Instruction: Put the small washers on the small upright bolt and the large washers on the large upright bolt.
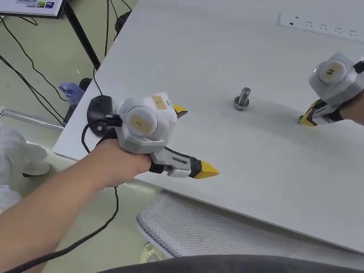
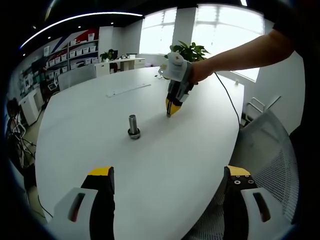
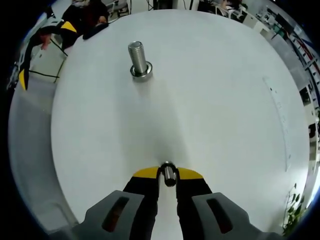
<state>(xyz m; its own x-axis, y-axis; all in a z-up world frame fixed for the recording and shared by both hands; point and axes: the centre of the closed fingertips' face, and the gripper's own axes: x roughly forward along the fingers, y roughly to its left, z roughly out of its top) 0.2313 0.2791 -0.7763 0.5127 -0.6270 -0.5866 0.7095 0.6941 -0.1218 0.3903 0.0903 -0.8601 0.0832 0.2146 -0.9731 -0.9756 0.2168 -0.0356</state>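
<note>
A large steel bolt (image 1: 243,98) stands upright near the middle of the white table (image 1: 187,51), with a washer ring around its base. It also stands ahead of each gripper, as the large bolt (image 2: 133,125) and the large bolt (image 3: 139,59). My right gripper (image 3: 168,177) is shut on a small bolt (image 3: 168,171), tips down at the tabletop. The right gripper (image 1: 306,119) sits at the right edge of the head view. My left gripper (image 1: 193,139) is open near the table's front edge, with nothing between the jaws of the left gripper (image 2: 169,175).
A white power strip (image 1: 321,25) lies at the table's far side. A mesh chair (image 1: 216,227) stands just beyond the near table edge. Cables and a black device (image 1: 99,111) hang at the left corner.
</note>
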